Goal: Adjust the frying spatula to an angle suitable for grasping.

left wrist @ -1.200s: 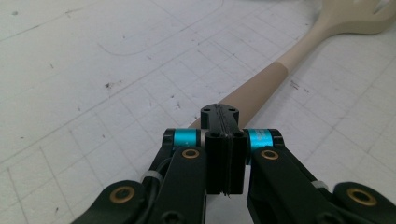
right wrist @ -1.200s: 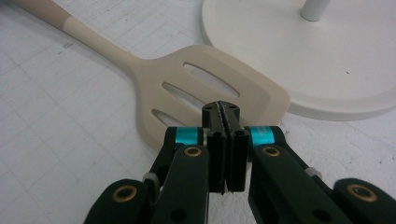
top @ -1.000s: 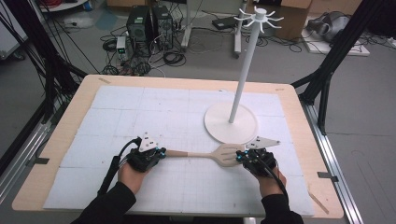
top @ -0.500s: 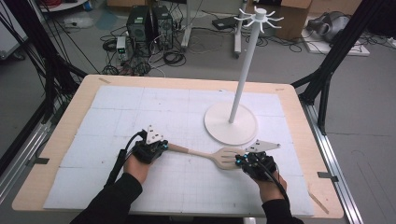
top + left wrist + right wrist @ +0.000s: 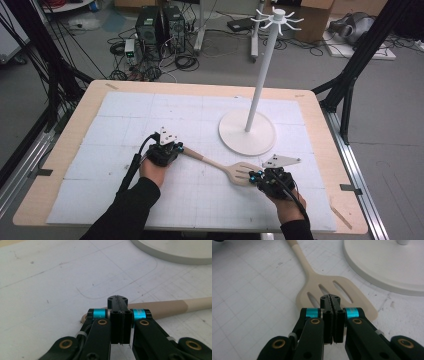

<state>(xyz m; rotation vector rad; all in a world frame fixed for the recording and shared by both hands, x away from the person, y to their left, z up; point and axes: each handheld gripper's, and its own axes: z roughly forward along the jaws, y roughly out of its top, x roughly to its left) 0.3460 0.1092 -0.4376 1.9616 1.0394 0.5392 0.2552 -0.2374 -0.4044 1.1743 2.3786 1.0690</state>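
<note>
Beige spatula (image 5: 235, 171) flat on mat; both hand-held grippers closed, empty: left (image 5: 172, 148), right (image 5: 258, 176).

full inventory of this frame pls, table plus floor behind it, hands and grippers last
slotted spatula: 1, beige, flat on the mat between the two grippers, handle toward the left one
hook stand: 1, white, round base on the mat right of centre, pole topped with a ring of hooks
grid mat: 1, white, covers most of the table
table: 1, light wood top
computer towers: 2, dark, on the floor beyond the table, cables around them
cardboard box: 1, brown, floor at far right
left gripper: 1, black with cyan bands, shut, over the handle end
right gripper: 1, same colours, shut, over the blade
hands: 2, black sleeves, near edge
</note>
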